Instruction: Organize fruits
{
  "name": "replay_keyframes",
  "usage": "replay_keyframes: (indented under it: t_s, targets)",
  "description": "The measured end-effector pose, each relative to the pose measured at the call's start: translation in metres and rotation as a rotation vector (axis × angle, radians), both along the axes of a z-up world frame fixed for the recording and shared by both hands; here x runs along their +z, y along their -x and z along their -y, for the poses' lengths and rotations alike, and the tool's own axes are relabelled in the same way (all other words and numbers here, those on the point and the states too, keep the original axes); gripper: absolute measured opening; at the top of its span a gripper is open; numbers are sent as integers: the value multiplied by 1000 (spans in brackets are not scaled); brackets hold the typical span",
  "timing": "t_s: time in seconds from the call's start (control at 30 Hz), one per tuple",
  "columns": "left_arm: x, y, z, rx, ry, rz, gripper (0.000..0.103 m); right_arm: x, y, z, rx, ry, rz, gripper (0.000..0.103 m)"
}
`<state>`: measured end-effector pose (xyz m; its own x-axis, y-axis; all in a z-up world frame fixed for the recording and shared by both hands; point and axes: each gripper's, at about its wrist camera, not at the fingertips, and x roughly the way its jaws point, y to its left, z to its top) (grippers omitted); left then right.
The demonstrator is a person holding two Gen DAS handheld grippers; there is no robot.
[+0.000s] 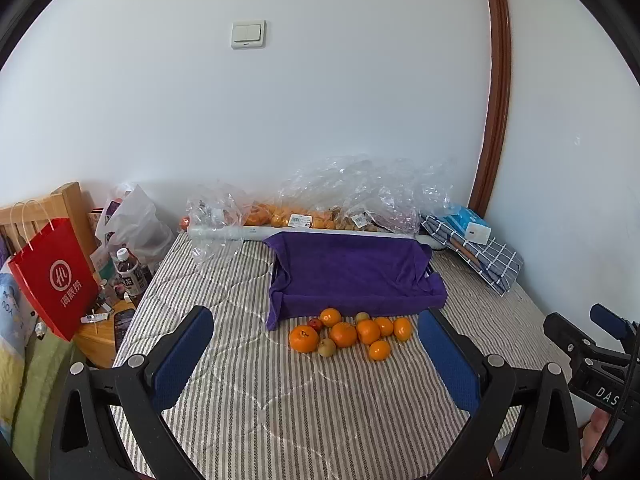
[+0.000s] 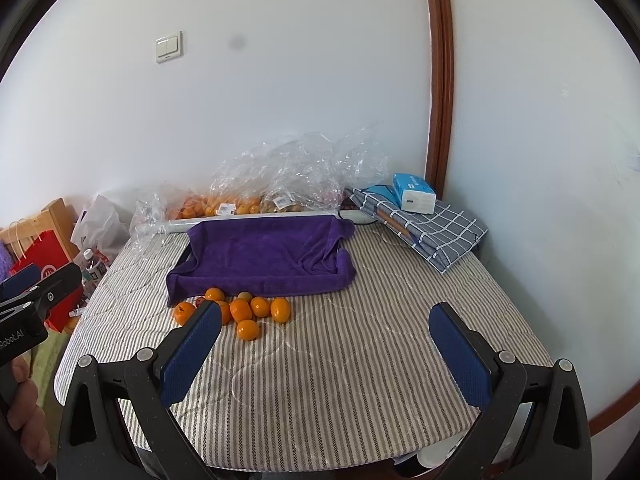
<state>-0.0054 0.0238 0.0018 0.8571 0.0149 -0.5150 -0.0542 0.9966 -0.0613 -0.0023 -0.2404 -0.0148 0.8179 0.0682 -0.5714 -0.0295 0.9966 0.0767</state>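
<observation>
While the left wrist view took in most of the striped worktop, its near corners were cut off by the left gripper, whose blue-padded fingers were held wide apart with nothing between them. A cluster of fruits was seen lying on the worktop just in front of a tray draped in a purple towel: mostly oranges, with one small red fruit half hidden behind them and two dull green-brown ones. What the tray held could not be made out under the cloth. More oranges were only partly visible inside crumpled clear plastic bags against the wall. At the right edge, part of the right gripper was caught, too little to judge its opening there.

From the right wrist view, the right gripper was shown with its fingers spread wide and empty. Several fruits of the cluster were blocked by the left-hand blue pad. The towel-covered tray lay just behind the cluster. A tissue pack was seen resting on a folded checked cloth in the far right corner.
</observation>
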Motion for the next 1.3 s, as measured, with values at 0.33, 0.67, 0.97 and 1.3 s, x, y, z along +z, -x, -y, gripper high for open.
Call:
replay_keyframes:
  t_s: [0.33,0.67,0.97,1.3]
  targets:
    - [-2,-10,-5,7,3,-5,103,-3,-8,2,-5,18,-1,102]
    - [-15,-33,-15,21,7,-27,103,-21,-37,2,13,11,-44,102]
    - [-36,-70,-26,41,-12,-67,103,-44,-75,-12,77,-1,-88,101]
    - [-90,-124,-51,43,-4,-186,102,-101,-130,-28,125,-19,-167,79]
